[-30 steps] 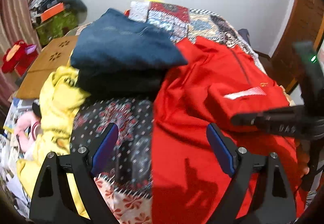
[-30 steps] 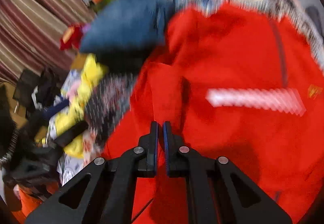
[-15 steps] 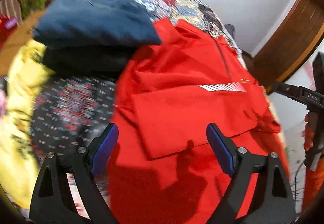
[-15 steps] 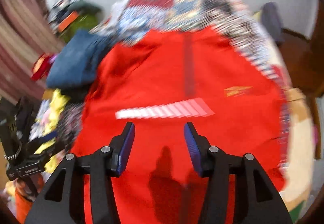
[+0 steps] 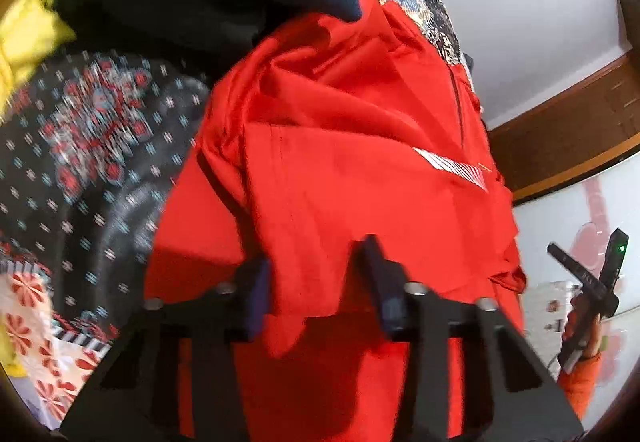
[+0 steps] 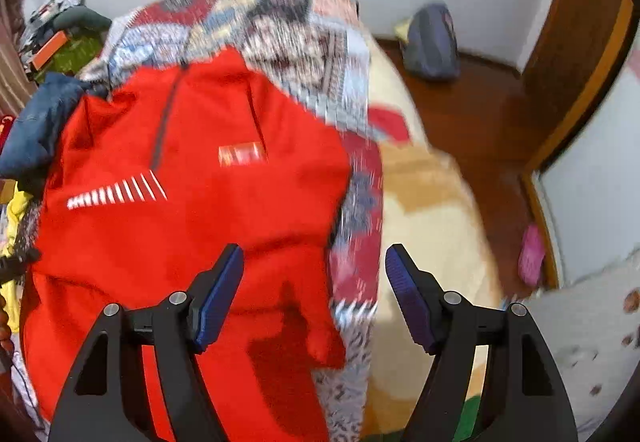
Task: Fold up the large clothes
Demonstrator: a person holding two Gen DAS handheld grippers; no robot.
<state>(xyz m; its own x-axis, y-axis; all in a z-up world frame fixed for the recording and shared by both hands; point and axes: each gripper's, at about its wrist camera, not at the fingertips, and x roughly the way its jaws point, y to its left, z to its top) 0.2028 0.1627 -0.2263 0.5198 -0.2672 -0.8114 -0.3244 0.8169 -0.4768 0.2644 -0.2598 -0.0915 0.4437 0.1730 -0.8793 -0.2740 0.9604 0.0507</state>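
The left gripper (image 5: 316, 282) is closing on a near fold of the red jacket (image 5: 360, 178), which lies on the bed. The right gripper (image 6: 314, 294) is opening, holding nothing, above its right edge. The cloth looks light, soft and slippery; hems give the best hold.

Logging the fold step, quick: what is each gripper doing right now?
Left gripper: closing, a fold of the red jacket between its fingers.
Right gripper: opening, holding nothing.

Black left gripper (image 5: 320, 282), blue pads, silver screws, orange sleeve (image 5: 580, 382)
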